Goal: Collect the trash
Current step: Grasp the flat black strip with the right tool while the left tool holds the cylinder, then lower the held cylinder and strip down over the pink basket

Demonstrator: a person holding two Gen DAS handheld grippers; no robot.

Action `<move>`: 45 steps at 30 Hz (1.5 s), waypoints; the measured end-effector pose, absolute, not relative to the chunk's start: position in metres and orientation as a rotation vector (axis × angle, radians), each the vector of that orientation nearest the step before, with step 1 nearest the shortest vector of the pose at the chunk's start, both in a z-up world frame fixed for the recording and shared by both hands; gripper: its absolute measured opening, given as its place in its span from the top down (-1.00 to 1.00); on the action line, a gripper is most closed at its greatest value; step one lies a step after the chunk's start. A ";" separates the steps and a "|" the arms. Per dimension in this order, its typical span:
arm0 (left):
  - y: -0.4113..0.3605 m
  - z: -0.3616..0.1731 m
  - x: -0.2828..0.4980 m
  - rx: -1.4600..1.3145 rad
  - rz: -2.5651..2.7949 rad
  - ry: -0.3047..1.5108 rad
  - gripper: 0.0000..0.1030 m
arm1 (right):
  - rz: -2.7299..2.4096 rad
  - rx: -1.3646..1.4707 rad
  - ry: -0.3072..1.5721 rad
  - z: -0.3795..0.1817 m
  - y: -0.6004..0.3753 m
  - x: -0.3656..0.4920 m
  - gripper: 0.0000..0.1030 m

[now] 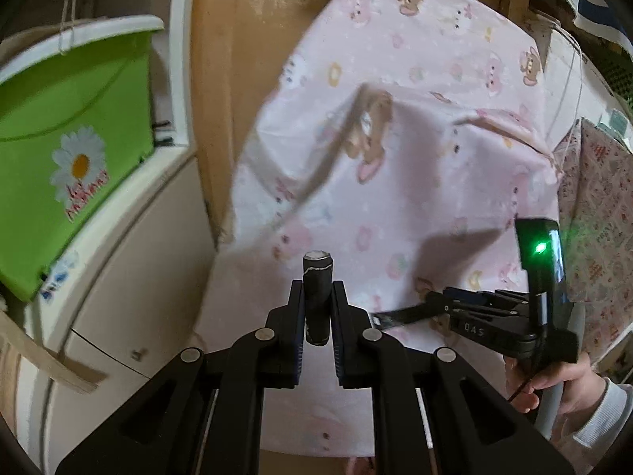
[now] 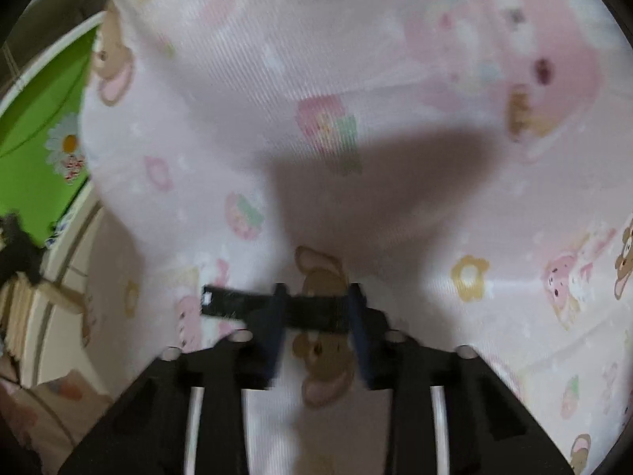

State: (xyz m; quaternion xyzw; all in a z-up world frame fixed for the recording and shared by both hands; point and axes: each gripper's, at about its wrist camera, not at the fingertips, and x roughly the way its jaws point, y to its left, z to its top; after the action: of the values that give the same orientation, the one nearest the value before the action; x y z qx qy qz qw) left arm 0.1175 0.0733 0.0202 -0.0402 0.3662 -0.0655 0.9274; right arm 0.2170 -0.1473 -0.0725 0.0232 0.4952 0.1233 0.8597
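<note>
My left gripper [image 1: 317,297] is shut on a small black cylinder [image 1: 317,297] with a pale worn top, held upright above a pink cartoon-print cloth [image 1: 415,138]. My right gripper [image 2: 316,308] holds a flat black strip [image 2: 237,303] crosswise between its fingers, low over the same cloth [image 2: 316,79]. In the left wrist view the right gripper [image 1: 395,316] shows at the lower right, with the strip's end [image 1: 389,318] sticking out to the left and a hand behind it.
A green bin [image 1: 59,138] with a daisy sticker stands at the left on a white cabinet [image 1: 130,277]; it also shows in the right wrist view [image 2: 39,138]. Brown wood [image 1: 221,79] lies behind the cloth. A patterned fabric [image 1: 593,217] hangs at the right.
</note>
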 end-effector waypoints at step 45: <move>0.081 0.024 0.113 -0.089 -0.120 0.764 0.77 | 0.160 -0.121 0.988 -0.086 -0.061 0.168 0.62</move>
State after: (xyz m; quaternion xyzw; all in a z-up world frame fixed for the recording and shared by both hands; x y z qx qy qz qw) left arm 0.1125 0.0806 0.0244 -0.0433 0.3725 -0.0586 0.9252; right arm 0.1678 -0.0613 -0.0861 -0.0578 0.4732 0.0768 0.8757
